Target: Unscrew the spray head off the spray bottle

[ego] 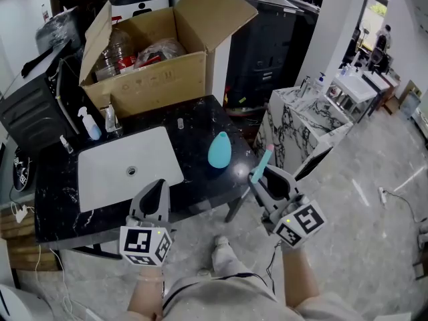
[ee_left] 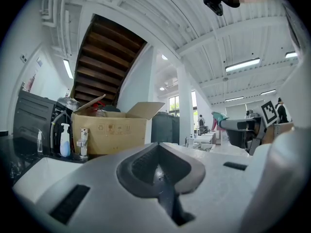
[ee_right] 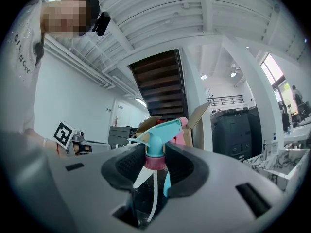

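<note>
The teal bottle body lies without its head on the black marble table, near the right edge. The teal spray head with a pink collar is off the bottle. My right gripper is shut on it, off the table's right edge. In the right gripper view the head stands upright between the pads and its white dip tube hangs free. My left gripper is shut with nothing in it, over the table's front edge; its jaws meet. The left gripper view shows the held spray head at the right.
A white basin is set into the table, with a faucet and a small spray bottle behind it. An open cardboard box stands at the back. A black cabinet and marble-topped tables lie to the right.
</note>
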Tool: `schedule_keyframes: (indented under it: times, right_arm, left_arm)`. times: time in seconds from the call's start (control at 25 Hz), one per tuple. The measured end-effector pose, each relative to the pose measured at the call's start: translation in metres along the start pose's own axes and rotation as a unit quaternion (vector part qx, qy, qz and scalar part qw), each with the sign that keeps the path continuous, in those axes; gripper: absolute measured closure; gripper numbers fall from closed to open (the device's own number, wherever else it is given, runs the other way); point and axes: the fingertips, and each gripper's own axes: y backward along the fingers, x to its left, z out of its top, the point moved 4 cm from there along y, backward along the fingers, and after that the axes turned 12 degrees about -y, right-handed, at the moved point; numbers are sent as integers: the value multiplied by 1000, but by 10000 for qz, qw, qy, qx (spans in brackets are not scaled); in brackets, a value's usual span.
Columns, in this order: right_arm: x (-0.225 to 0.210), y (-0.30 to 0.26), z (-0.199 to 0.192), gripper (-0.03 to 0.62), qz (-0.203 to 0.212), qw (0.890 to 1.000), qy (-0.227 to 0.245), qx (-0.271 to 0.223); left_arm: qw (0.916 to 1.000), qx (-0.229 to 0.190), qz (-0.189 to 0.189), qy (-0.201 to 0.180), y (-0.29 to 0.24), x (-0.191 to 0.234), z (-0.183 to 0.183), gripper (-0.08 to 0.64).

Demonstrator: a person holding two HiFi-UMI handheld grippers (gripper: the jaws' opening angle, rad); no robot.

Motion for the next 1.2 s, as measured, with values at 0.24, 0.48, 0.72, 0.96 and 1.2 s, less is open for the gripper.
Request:
schedule_keyframes:
  times: [0.24,0.48,0.72,0.96,1.2]
  right_arm:
    - [2,7,-2,457,-70,10000,-35,0]
    - [0,15,-4,457,-170,9998,-49,5]
    - [-1,20,-6,457,-214,9997,-73,-2]
    - [-3,20,-6,457,-199,9998,-71,35]
    - [-4,17,-7,457,-179,9998,-82,38]
  left_arm:
    - [9999,-41,155,-16,6,5,-1,555]
    - [9995,-103,281,-72,10,11,1,555]
    - [9994,-150,312,-85,12,13,4,555]
    - [9995,-167,254,-87,10,9,5,555]
    - [9995,-144,253,-78,9,10,4,555]
